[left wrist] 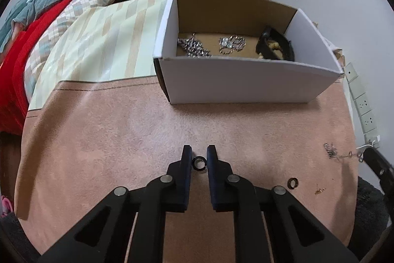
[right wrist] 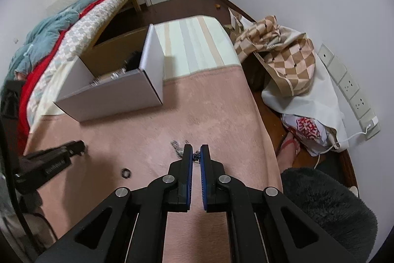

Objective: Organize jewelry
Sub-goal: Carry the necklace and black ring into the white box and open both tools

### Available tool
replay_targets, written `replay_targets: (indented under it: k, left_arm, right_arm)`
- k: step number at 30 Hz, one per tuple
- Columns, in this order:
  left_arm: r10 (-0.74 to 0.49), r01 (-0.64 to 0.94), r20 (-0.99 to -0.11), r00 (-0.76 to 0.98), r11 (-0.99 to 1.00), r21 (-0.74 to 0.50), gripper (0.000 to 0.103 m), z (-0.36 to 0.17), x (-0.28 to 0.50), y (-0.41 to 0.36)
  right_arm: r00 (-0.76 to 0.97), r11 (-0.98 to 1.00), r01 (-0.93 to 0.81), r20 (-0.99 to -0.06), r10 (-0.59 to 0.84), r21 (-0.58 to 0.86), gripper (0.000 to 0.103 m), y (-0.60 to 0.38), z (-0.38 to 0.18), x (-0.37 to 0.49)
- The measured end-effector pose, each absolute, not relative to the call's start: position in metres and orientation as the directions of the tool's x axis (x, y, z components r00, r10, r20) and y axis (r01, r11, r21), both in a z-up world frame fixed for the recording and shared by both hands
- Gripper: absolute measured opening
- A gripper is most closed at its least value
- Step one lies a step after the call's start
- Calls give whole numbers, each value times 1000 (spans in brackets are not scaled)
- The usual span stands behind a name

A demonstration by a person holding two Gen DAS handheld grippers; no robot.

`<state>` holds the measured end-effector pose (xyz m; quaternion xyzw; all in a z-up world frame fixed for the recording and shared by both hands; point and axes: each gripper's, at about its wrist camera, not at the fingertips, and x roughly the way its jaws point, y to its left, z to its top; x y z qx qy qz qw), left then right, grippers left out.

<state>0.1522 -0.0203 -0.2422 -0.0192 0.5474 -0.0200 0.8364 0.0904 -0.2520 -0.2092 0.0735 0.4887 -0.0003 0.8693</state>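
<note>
A white cardboard box (left wrist: 246, 80) stands on the pink cloth and holds two silver chains (left wrist: 194, 46) and a black bangle (left wrist: 275, 46). My left gripper (left wrist: 199, 157) is closed around a dark ring (left wrist: 199, 163), low on the cloth. A second ring (left wrist: 293, 183) and a thin silver chain (left wrist: 331, 152) lie to the right. My right gripper (right wrist: 196, 154) is nearly shut on the end of that thin chain (right wrist: 177, 147) on the cloth. The box also shows in the right wrist view (right wrist: 110, 95), far left. The left gripper (right wrist: 73, 147) appears there too.
A bed with red, teal and checked bedding (left wrist: 61, 4) lies left. A striped mat (left wrist: 110, 41) covers the table's far part. Bags and checked fabric (right wrist: 288, 61) sit on the floor right. A dark fuzzy stool (right wrist: 327, 208) and wall sockets (right wrist: 349, 88) are at right.
</note>
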Motion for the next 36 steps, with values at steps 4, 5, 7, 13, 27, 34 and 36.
replay_targets:
  k: [4, 5, 7, 13, 27, 34, 36]
  left_arm:
    - [-83, 22, -900, 427, 996, -81, 9, -221, 149, -18]
    - [-95, 24, -896, 433, 995, -94, 9, -214, 149, -16]
    - [-122, 27, -889, 441, 992, -123, 9, -199, 150, -13]
    - [-185, 50, -848, 496, 982, -185, 9, -145, 160, -3]
    - [-281, 54, -849, 447, 956, -288, 9, -119, 249, 17]
    - [-310, 49, -888, 340, 949, -312, 10, -155, 289, 18]
    - [-314, 40, -897, 311, 947, -318, 10, -163, 298, 18]
  right_arm:
    - [562, 986, 46, -820, 107, 161, 6, -246, -181, 92]
    - [569, 985, 40, -814, 116, 169, 6, -244, -175, 93]
    - [590, 982, 19, -795, 142, 189, 6, -241, -156, 96]
    - [643, 973, -33, -740, 196, 229, 6, -236, -99, 112]
    - [602, 929, -194, -710, 366, 315, 6, -194, -53, 191]
    - [418, 877, -179, -773, 478, 445, 6, -173, -126, 236]
    - [386, 874, -174, -785, 484, 453, 6, -167, -143, 244]
